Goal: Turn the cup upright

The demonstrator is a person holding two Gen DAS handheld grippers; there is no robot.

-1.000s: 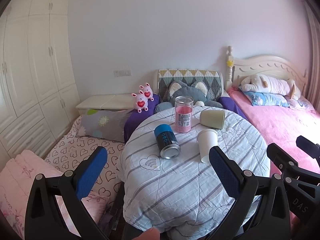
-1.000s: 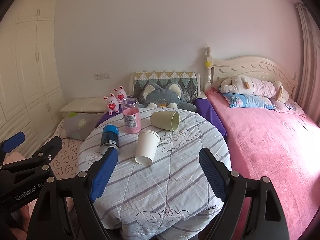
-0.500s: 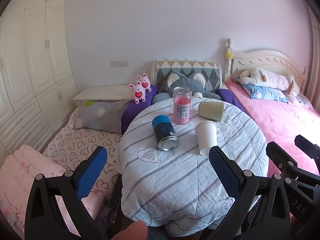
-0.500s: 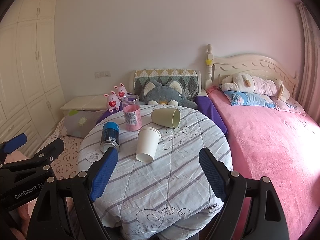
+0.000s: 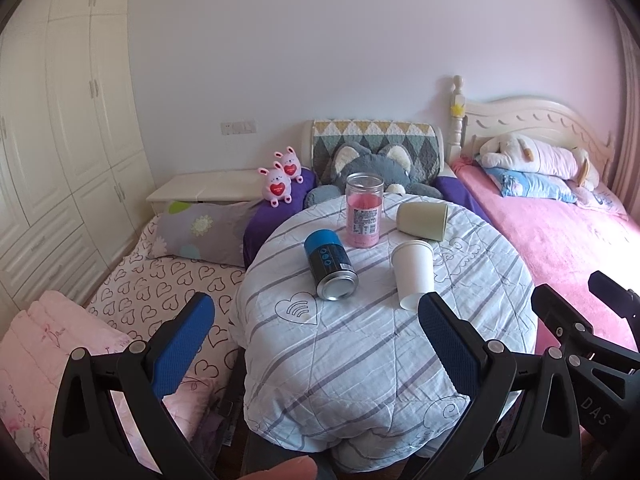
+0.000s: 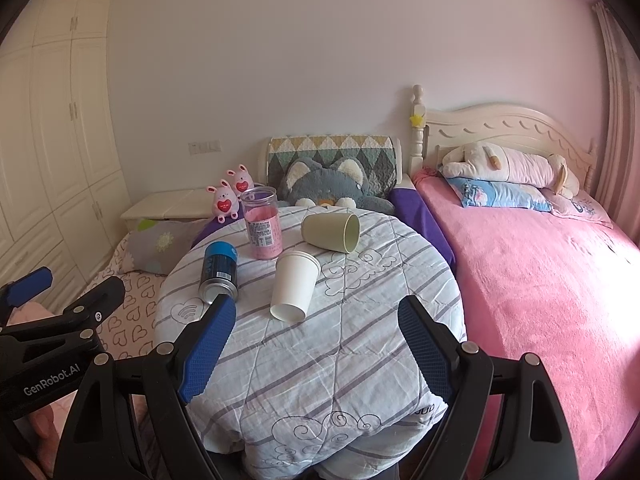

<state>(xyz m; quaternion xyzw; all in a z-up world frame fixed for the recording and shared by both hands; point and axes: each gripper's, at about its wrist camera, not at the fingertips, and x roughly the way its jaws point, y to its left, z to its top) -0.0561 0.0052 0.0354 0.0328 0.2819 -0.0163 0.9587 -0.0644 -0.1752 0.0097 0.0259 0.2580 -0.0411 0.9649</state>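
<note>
Both your jaws are spread wide, nothing in them. Your left gripper point(image 5: 316, 320) and right gripper point(image 6: 316, 316) hang short of the desk point(image 6: 360, 360), over its near edge. The white paper cup point(image 6: 295, 286) sits upside down ahead of the right jaws, nearer the left finger; from the left jaws it's just past the right finger. The green cup point(image 6: 331, 232) lies on its side farther out, beyond it. The blue can point(image 5: 330, 264) is tipped over, and the pink jar point(image 5: 363, 210) stands upright behind it.
</note>
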